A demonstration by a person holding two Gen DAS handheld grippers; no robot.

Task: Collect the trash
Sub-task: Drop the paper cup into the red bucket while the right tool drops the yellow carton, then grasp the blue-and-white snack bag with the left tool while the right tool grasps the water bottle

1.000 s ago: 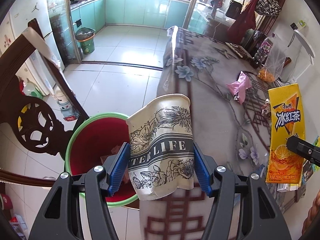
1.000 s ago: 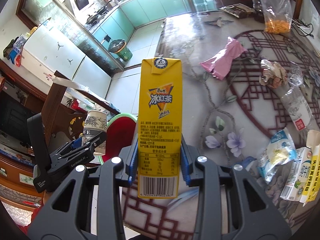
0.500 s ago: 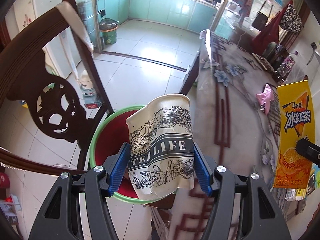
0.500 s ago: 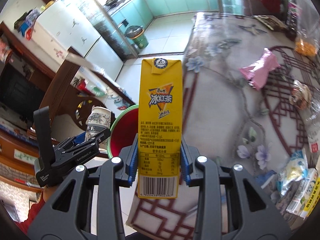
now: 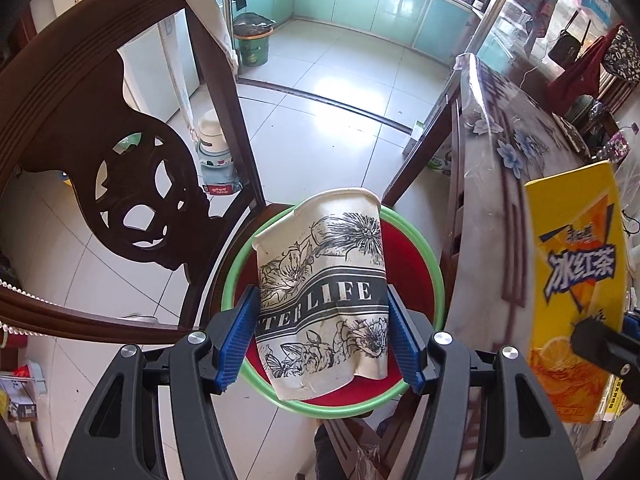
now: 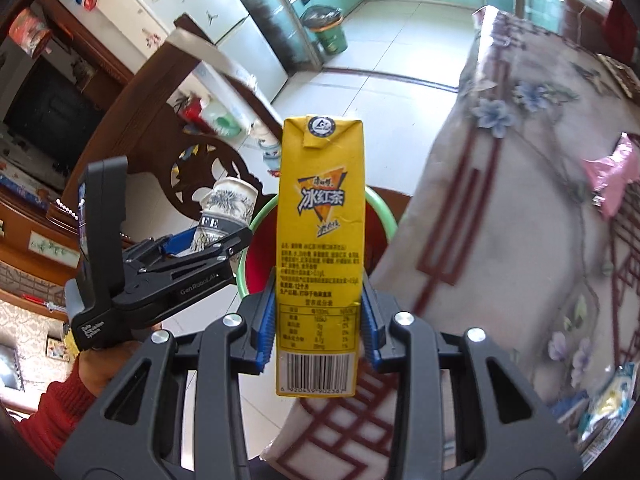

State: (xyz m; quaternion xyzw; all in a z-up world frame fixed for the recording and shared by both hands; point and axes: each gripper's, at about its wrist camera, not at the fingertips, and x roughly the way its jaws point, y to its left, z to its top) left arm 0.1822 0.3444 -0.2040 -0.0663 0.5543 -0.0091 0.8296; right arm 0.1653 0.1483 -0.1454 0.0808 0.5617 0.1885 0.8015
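Left hand-held gripper (image 5: 322,336) clamped on a crumpled paper cup (image 5: 322,300), blue pads (image 5: 236,340) pressing its dented sides. Printed with black flowers and the letters "LIFE", rim buckled, held mouth-forward straight over the bin. Right hand-held gripper (image 6: 318,332) closed on a yellow drink carton (image 6: 320,248), upright, barcode nearest the camera, round logo on the folded top flap.

Only in the left view: carton front with orange artwork at 3 o'clock (image 5: 576,296). Only in the right view: left hand-held gripper from the side at 9 o'clock (image 6: 160,268), cup poking out past it (image 6: 224,212), plus a red-sleeved arm (image 6: 52,404) at 8 o'clock.

Behind both held items, a red bin with green rim (image 5: 434,264), also seen behind the carton (image 6: 380,216); contents hidden by the cup and carton. Dark carved chair (image 5: 120,168) at 9 to 11 o'clock beside the bin. Worktop with floral cloth (image 6: 520,208) at 3 o'clock, carrying a pink wrapper (image 6: 608,172) and more packets (image 6: 608,400) at 4 o'clock. Farthest off at 12 o'clock, a green dustbin (image 5: 252,46) on the tiled floor.
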